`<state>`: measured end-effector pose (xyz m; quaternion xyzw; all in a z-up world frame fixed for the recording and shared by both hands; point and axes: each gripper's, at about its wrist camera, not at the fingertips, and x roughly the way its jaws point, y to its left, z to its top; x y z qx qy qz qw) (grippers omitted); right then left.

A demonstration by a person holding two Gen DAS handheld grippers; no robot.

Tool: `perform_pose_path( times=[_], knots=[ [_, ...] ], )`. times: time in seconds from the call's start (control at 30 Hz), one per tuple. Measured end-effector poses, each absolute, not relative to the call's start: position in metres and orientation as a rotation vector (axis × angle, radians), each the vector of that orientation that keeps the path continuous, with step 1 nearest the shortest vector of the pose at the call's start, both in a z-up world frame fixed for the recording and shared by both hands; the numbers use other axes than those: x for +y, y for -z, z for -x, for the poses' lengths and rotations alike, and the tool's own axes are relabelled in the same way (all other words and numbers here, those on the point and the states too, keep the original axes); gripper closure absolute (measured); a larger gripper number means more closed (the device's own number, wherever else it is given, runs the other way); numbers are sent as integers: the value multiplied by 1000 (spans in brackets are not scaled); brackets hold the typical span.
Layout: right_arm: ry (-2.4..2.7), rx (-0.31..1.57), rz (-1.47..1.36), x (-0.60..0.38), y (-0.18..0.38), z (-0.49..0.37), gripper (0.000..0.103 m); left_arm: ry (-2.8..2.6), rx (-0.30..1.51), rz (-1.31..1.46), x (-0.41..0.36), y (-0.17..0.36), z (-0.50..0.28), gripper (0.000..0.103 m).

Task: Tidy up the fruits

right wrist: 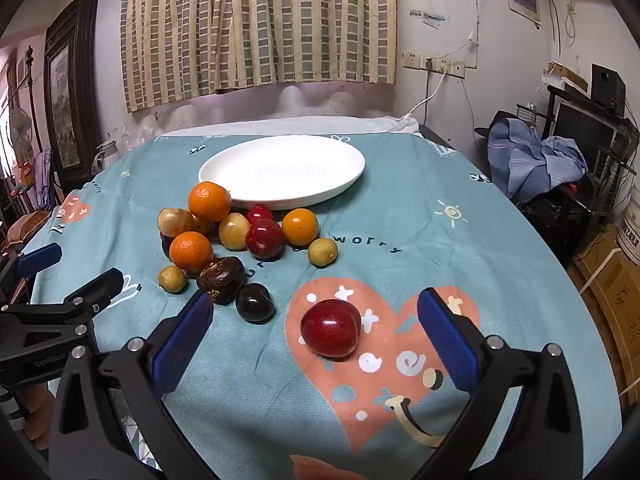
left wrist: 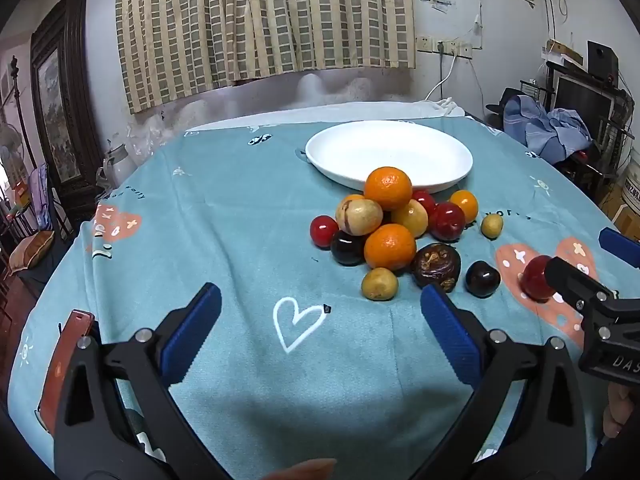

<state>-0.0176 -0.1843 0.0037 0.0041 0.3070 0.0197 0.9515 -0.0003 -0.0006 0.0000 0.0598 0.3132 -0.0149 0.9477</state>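
Lower frame, left wrist view: left gripper, black plastic arms with ribbed blue pads, jaws spread wide, nothing between them but teal cloth. Right wrist view: right gripper, same build, likewise fully spread; a glossy round red fruit lies loose on the tablecloth between the pads, touching neither. Tablecloth is soft teal fabric, printed with hearts and lettering. Centre left of the right wrist view: fruit pile, dimpled oranges, smooth yellow-brown, red and near-black rounds, one wrinkled dark brown. Behind, touching the pile: a bare smooth white oval plate. Top: checked curtain, hanging in folds.
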Motion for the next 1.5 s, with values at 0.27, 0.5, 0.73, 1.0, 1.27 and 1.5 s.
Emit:
perform_pose_path(
  times=[0.27, 0.5, 0.73, 1.0, 1.27, 1.5],
  knots=[
    [-41, 623, -11, -185, -3, 17, 1, 28, 647, -109, 1, -6, -1, 2],
    [-44, 627, -12, -186, -3, 16, 1, 33, 638, -103, 2, -2, 0, 2],
    [-43, 635, -15, -186, -4, 17, 1, 26, 642, -100, 1, 0, -1, 2],
    [-44, 634, -17, -187, -3, 14, 1, 31, 649, -92, 4, -1, -2, 2],
    [-45, 633, -19, -187, -4, 15, 1, 38, 645, -92, 4, -2, -1, 2],
    [-45, 632, -19, -187, -4, 15, 1, 40, 646, -89, 4, -2, -1, 2]
  ],
)
